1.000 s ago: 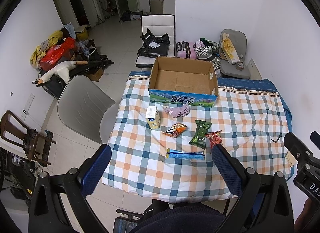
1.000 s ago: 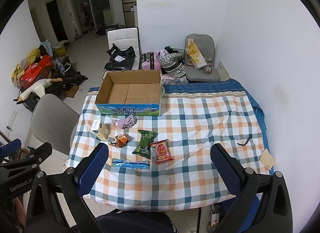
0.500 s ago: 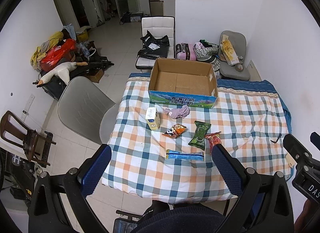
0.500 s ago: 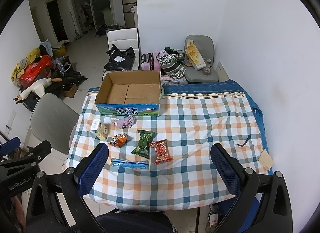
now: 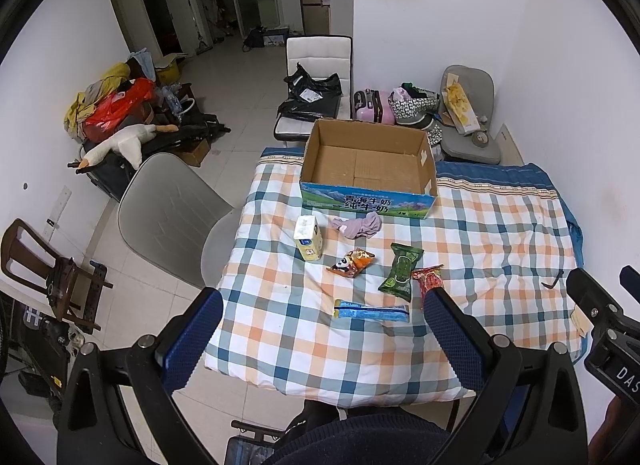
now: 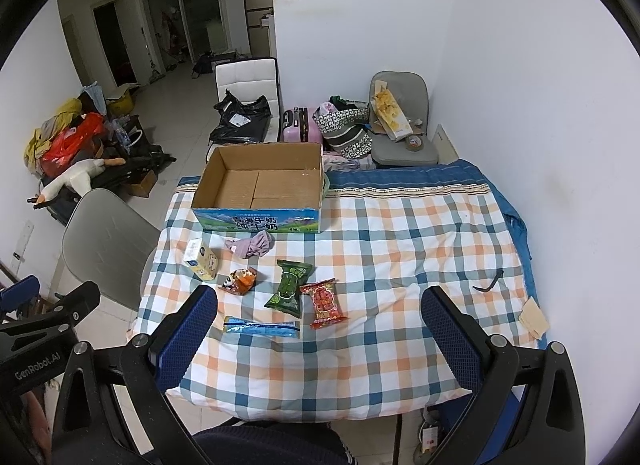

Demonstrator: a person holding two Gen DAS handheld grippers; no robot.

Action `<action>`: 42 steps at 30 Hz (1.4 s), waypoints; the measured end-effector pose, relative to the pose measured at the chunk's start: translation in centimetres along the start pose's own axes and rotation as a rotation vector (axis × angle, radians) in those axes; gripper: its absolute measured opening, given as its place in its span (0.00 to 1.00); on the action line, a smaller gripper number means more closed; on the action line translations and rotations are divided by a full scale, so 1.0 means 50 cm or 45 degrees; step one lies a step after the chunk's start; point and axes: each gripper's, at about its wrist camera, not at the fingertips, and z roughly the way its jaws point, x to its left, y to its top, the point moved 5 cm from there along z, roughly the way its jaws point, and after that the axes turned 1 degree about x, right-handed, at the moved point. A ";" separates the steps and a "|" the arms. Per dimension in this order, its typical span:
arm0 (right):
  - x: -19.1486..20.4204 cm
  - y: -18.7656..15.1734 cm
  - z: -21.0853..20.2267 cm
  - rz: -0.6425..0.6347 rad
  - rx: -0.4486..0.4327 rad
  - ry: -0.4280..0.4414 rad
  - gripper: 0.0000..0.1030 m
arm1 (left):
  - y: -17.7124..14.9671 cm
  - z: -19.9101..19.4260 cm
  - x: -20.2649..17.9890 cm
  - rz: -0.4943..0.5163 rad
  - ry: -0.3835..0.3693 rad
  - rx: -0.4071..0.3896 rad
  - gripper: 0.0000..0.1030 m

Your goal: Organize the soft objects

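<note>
Both grippers, left and right, are held above the table with fingers spread wide, nothing gripped. The box is empty.

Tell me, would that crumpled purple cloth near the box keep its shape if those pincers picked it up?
Probably not. The purple cloth lies bunched in loose folds on the checked tablecloth, so it would likely droop and unfurl. It looks thin, so probably light. Pushed, it would more likely drag and bunch than slide or roll.

both wrist views high above near table edge, facing forward-down; both share the cardboard box.
</note>
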 end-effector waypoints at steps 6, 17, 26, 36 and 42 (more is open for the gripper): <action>0.002 -0.001 -0.001 -0.001 0.000 -0.001 1.00 | -0.002 0.000 -0.001 -0.002 -0.001 -0.004 1.00; 0.003 -0.003 0.000 -0.001 -0.004 -0.001 1.00 | -0.001 -0.001 -0.002 0.000 0.001 -0.005 1.00; -0.005 0.004 0.025 0.021 0.035 0.012 1.00 | 0.020 0.018 -0.011 0.007 -0.004 -0.002 1.00; -0.049 -0.001 0.340 0.102 0.343 -0.012 1.00 | 0.072 0.254 0.014 -0.063 -0.006 0.146 1.00; -0.068 -0.061 0.585 0.112 0.553 -0.005 1.00 | 0.068 0.429 -0.018 -0.016 -0.025 0.283 1.00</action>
